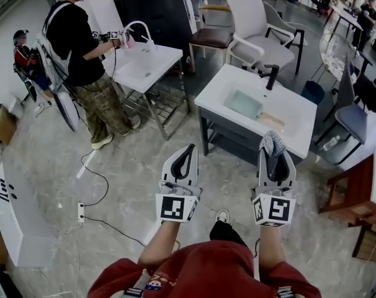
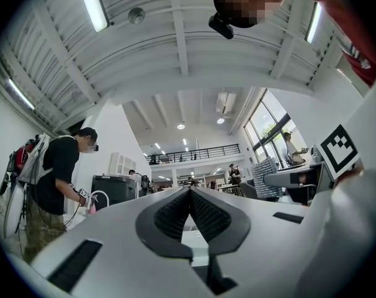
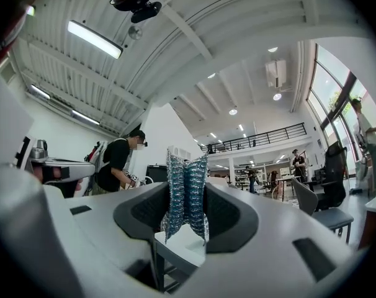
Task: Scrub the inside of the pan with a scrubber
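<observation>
1. The right gripper (image 1: pixel 273 159), lower right of the head view, is clamped on the scrubber (image 3: pixel 187 191), a wad of silvery mesh. The left gripper (image 1: pixel 188 149) beside it has its jaws pressed together on nothing.
2. Both hang well short of the white sink (image 1: pixel 303 113) at mid frame. A pale green slab (image 1: pixel 242 103) lies in its basin; I cannot tell whether that is the pan.
3. Risk: the mesh looks soft and stands past the jaw tips, so hard pressing could fold it or drag it out.
4. Risk: with nothing steadying the pan, it may skid.
5. The scrubber's long axis runs along the jaws, free end pointing up-frame toward the sink.
</observation>
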A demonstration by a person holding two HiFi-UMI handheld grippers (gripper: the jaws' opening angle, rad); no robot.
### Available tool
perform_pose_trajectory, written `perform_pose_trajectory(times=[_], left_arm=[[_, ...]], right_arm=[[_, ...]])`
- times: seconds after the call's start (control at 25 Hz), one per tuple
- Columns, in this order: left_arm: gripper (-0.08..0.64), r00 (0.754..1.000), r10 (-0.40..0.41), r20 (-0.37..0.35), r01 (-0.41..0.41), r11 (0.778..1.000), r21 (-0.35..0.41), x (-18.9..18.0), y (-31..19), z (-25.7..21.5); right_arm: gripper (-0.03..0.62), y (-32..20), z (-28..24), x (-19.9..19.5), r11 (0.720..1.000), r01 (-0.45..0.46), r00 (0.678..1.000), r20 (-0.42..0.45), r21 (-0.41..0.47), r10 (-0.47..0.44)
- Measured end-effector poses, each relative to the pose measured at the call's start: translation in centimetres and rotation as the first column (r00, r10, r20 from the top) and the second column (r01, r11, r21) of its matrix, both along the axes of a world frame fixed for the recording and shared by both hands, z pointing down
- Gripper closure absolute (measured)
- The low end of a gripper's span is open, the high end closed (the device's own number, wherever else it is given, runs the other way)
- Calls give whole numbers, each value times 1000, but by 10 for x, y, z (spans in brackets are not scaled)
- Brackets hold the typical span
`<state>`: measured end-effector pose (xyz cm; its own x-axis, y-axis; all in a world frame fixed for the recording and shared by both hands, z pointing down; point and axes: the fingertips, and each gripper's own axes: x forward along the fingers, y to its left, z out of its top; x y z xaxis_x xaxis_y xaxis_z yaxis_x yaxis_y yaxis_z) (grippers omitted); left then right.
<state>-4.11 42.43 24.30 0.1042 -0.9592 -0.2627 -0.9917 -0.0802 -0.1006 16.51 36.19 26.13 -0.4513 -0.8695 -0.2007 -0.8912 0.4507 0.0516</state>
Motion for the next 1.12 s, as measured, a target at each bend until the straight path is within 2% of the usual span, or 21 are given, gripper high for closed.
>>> perform_pose_trajectory(times=[0.16,0.36,0.52,0.84,1.12], left_arm=[[546,998,1,58,3,998,-57,11,-58,3],[546,1000,-3,28,3,1000,16,21,-112,-7],[546,999,-4,49,7,998,-54,17,-138,7],[546,999,22,30,-20,997,-73,-18,-196,13],[546,998,59,19,-57,996,-74,-80,-260,5]], right_arm=[[410,-57,0,11,1000,-6,1000,12,-13,6],[410,-112,2,24,1000,-10,1000,12,-16,10],[410,-139,6,19,1000,-3,1000,8,-19,3],[410,-192,8,-21,999,-8,1000,-10,-36,7],[410,-248,2,-84,998,-36,999,-29,-51,35]])
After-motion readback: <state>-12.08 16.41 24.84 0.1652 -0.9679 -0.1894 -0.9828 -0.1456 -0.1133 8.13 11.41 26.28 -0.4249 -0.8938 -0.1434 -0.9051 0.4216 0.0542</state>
